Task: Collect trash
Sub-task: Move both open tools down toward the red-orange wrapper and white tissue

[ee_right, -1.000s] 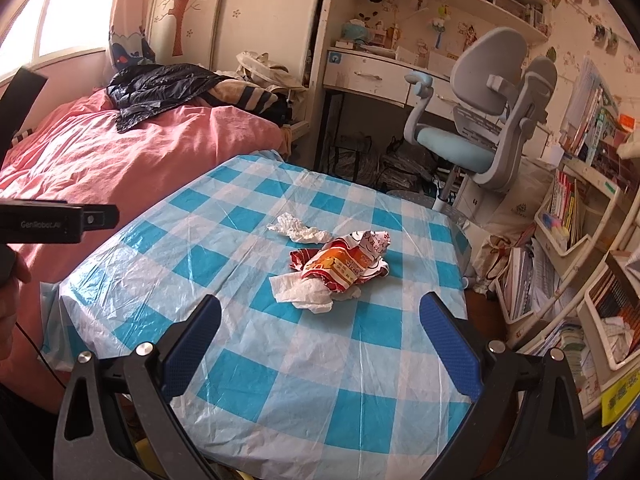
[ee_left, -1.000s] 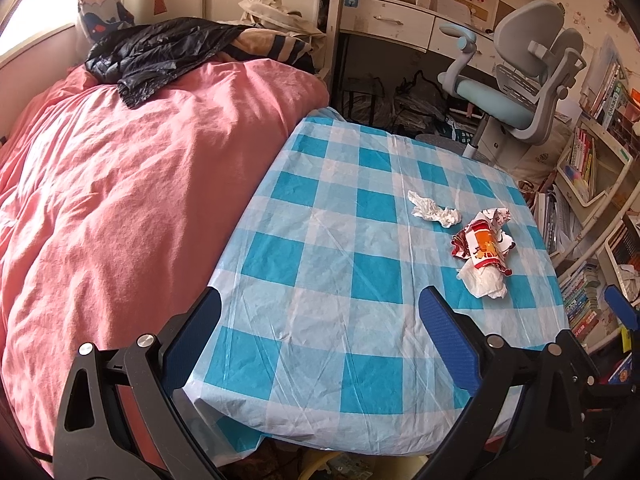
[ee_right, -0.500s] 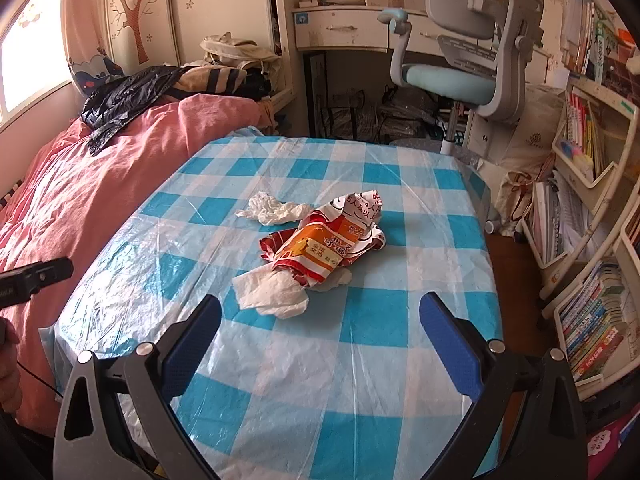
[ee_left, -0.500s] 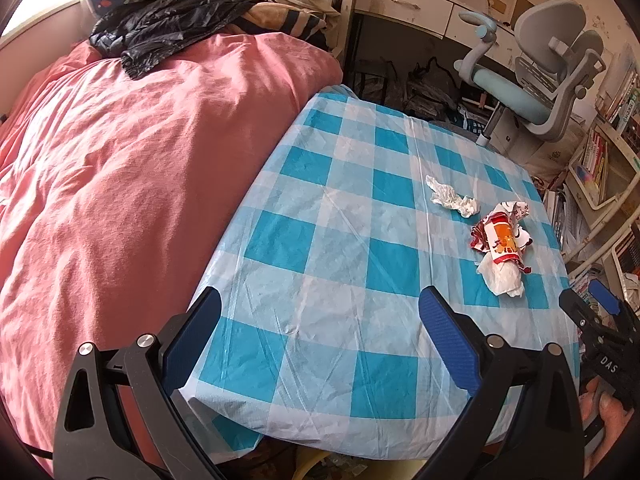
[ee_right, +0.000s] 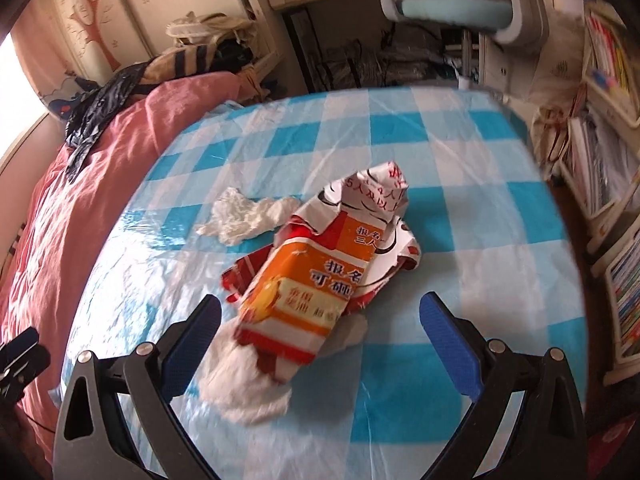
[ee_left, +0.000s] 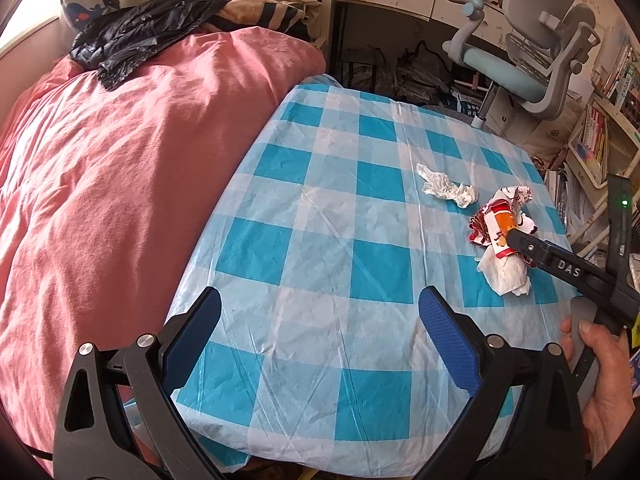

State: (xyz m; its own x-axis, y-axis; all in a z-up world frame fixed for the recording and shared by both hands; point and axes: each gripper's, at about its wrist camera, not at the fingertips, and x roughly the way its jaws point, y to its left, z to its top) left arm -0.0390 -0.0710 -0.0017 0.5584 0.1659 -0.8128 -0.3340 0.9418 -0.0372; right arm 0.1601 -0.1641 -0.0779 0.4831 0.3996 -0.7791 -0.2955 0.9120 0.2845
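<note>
Having closed in on the wrapper [ee_right: 320, 280], the spread right tongs [ee_right: 320, 328] are straddling it; pinch mid-wrapper.

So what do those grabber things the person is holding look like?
Each tool, left and right, has two black plastic arms with silver bolts, tipped with ribbed blue pads. In the left wrist view the right one's black body carries white letters "DAS" and a small green light. No sleeve shows.

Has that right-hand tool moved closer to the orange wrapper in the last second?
Yes. The right tool has come forward over the checked table; the orange wrapper now sits between its open fingers.
</note>
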